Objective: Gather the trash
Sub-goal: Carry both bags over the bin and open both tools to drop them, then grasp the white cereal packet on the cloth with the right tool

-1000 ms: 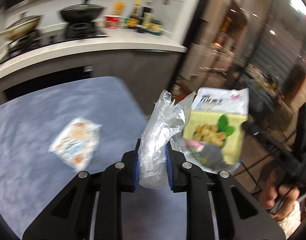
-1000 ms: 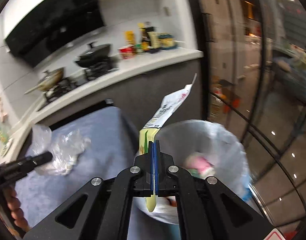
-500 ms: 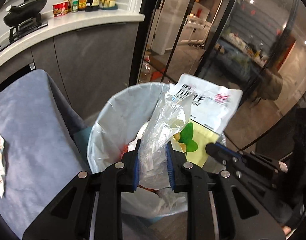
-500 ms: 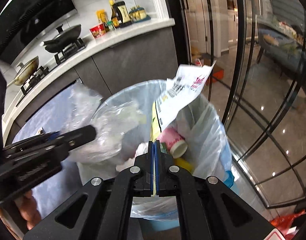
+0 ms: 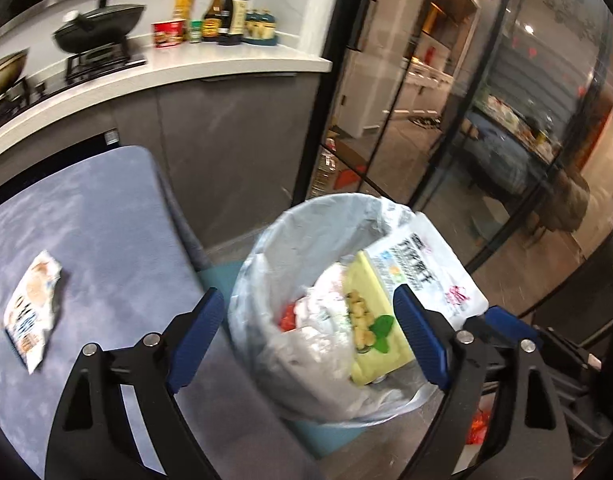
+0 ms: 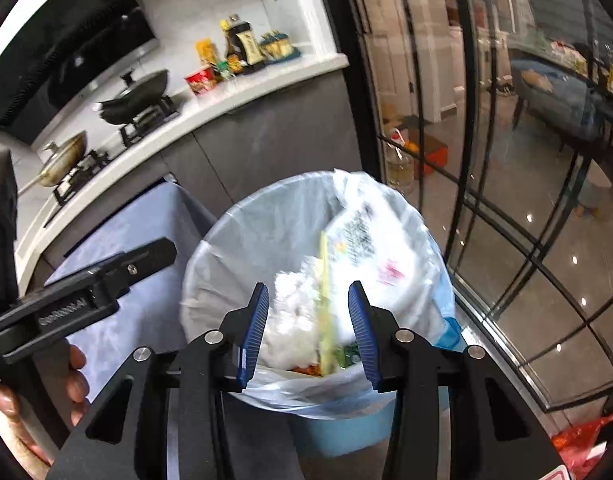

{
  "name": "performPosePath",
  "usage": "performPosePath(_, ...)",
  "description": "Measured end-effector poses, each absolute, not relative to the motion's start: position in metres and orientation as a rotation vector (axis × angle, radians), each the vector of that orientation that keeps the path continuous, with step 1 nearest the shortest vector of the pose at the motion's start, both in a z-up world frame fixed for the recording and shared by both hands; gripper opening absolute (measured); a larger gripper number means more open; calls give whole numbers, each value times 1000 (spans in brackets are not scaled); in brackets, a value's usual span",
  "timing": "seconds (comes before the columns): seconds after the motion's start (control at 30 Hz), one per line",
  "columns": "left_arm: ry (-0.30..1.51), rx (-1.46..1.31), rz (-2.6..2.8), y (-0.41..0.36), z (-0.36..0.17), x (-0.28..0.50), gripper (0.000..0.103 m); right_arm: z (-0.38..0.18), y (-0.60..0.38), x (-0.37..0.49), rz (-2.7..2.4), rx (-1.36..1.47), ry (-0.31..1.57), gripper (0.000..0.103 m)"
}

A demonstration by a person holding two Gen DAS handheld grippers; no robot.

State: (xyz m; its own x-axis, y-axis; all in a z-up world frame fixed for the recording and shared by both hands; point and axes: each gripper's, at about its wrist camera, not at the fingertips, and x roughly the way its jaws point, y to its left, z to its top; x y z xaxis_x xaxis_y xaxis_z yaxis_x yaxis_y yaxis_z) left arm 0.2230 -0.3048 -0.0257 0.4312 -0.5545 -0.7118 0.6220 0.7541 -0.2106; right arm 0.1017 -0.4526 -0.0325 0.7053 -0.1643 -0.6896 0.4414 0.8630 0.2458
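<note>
plastic liner: thin clear bag lines the bin (image 5: 262, 268), which stands on the floor just beside the grey-blue table (image 5: 106, 216); its rim is slack on the near side.
left gripper (image 5: 306, 332): jaws opening, wide, nothing between the pads; it hangs over the bin mouth.
right gripper (image 6: 308, 324): jaws opening, about half spread; the yellow snack packet (image 6: 328, 320) sits edge-on in the gap, pads look clear of it.
clear plastic bag (image 5: 318, 344): crumpled, lying inside the bin on the other trash.
yellow snack packet, left view (image 5: 390, 296): leans against the far-right rim, white top sticking up above the liner edge.
remaining trash: white wrapper (image 5: 32, 312) lies flat on the table, well apart from the bin.
risk 1: packet only half in; if it tips outward it likely lands on the floor. Cause: stiff, tall, propped on the rim instead of lying flat.
risk 2: packet corner catches a right pad on pull-back and gets dragged out. Cause: jaws not fully spread yet.
risk 3: a finger snags the loose liner and pulls it off the rim. Cause: both tools close over the mouth.
risk 4: grippers knock together. Cause: side by side over one small opening.
risk 5: flat wrapper slides under the pads on pickup.
</note>
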Motion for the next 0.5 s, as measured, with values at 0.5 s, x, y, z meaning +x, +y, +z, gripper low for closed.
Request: performPosePath(0.5, 877, 18, -419, -155, -26, 242, 84, -21, -331, 169, -83, 342, 739, 46)
